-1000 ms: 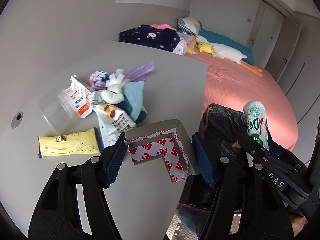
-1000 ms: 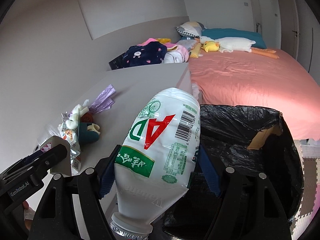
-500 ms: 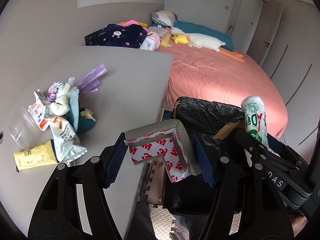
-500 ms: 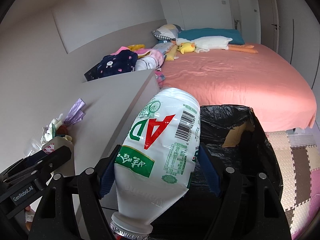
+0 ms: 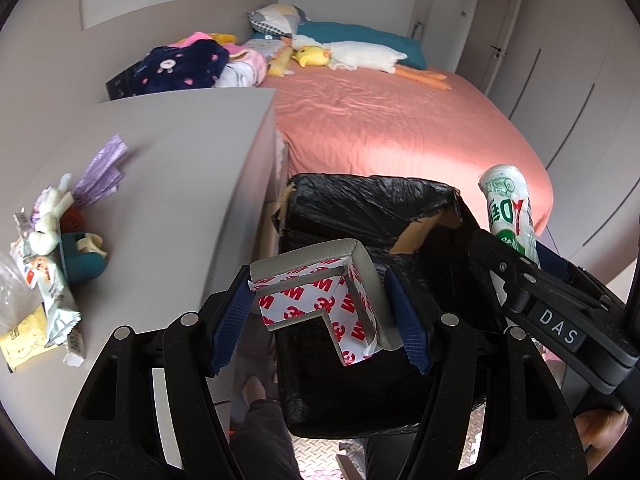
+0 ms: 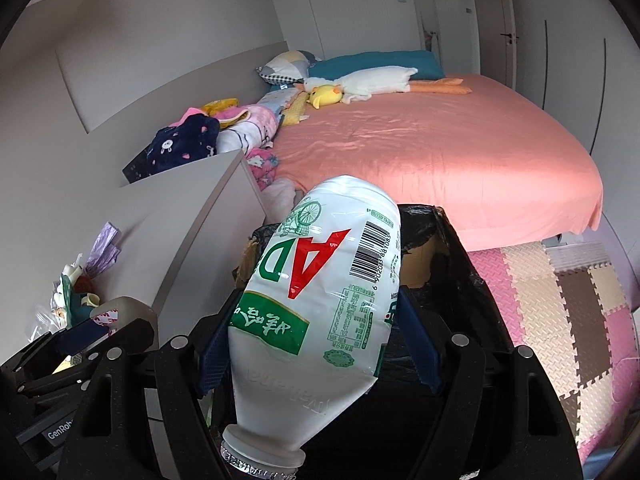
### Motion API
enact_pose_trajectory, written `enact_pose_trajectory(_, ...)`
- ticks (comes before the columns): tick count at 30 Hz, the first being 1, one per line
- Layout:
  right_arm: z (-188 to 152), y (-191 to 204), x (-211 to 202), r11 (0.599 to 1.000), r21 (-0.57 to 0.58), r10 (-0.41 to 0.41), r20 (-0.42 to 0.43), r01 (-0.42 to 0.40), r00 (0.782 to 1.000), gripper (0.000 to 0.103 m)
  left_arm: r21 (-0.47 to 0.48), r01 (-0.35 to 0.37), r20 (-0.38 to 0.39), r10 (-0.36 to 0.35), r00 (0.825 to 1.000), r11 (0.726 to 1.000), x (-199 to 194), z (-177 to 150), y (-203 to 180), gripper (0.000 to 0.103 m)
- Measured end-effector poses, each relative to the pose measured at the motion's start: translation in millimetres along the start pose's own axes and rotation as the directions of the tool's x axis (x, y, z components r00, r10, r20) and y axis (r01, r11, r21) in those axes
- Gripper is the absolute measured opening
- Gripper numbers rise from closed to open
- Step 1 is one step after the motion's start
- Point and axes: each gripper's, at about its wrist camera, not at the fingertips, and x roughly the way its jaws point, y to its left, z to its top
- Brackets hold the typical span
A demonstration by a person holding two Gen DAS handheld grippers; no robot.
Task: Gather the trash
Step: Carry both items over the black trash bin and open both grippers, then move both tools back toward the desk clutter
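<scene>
Two grippers, both loaded, over the black-lined bin (image 5: 360, 216). Left gripper (image 5: 320, 316) clamps a grey corner guard (image 5: 352, 280) (3M backing facing the camera); right gripper (image 6: 316, 344) clamps a white AD bottle (image 6: 320, 300), neck toward the camera. Remaining wrappers (image 5: 44, 300) lie on the grey tabletop (image 5: 180, 168).

Am working in home bedroom. Large bed (image 6: 440, 148) with salmon-pink sheet fills centre and right of frame. Teal pillow (image 6: 376, 62) and patterned cushion (image 6: 286, 66) at head end, upper centre. Long white plush goose (image 5: 360, 54) and yellow plush duck (image 6: 325, 95) lie beside them. Heap of folded clothes (image 5: 192, 62) upper left. Wardrobe doors (image 5: 568, 64) along right wall. Foam puzzle mats (image 6: 560, 300) on floor, lower right.
</scene>
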Motion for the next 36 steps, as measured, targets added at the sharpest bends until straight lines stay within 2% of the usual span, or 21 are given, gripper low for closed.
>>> enact_pose_trajectory(6,2.0,-17.6,1.0,0.999,0.027,-0.027,-0.001,0.027,1.000,0.075,0.026,0.023,-0.029,-0.023,0.999,0.999,14.3,-1.4,-13.0,0.066)
enact_pose_trajectory(8,3.4,-24.0,0.5,0.999,0.039,-0.032,0.001,0.032,0.999,0.075,0.030,0.035,-0.034,-0.034,0.999,0.999,18.9,-1.2,-16.2,0.070)
enact_pose_trajectory(9,4.2,-25.6,0.1,0.999,0.044,-0.032,0.002,0.032,0.999,0.075,0.036,0.044,-0.044,-0.043,0.998,0.998,22.3,-0.7,-17.2,0.075)
enact_pose_trajectory(10,6.0,-27.5,0.5,0.998,0.046,-0.031,-0.002,0.031,1.000,0.077,0.041,0.045,-0.053,-0.042,0.998,0.998,25.5,-0.1,-18.8,0.093)
enact_pose_trajectory(11,7.5,-28.7,0.1,0.998,0.051,-0.039,0.000,0.039,0.999,0.079,0.040,0.034,-0.044,-0.032,0.999,0.999,26.4,-0.2,-20.0,0.097)
enact_pose_trajectory(12,7.6,-30.4,-2.8,0.997,0.057,-0.059,0.014,0.058,0.998,0.086,0.038,0.016,-0.032,-0.015,0.999,0.999,26.9,-0.3,-21.8,0.097)
enact_pose_trajectory(13,7.6,-31.5,-6.3,0.996,0.059,-0.069,0.033,0.067,0.997,0.089,0.036,-0.002,-0.027,0.003,1.000,0.999,28.3,-0.6,-23.2,0.097)
enact_pose_trajectory(18,7.4,-32.1,-10.7,0.996,0.056,-0.066,0.052,0.063,0.996,0.089,0.026,-0.006,-0.034,0.007,0.999,1.000,30.0,-1.6,-19.2,0.097)
enact_pose_trajectory(22,4.6,-25.9,-7.7,0.997,0.039,-0.062,0.042,0.060,0.997,0.089,0.024,-0.016,-0.011,0.016,1.000,1.000,24.3,-2.3,-12.6,0.097)
enact_pose_trajectory(36,-4.9,17.5,-5.4,0.999,-0.031,-0.006,0.024,0.007,1.000,0.089,-0.008,-0.070,0.020,0.070,0.997,0.998,2.2,-13.8,25.4,0.097)
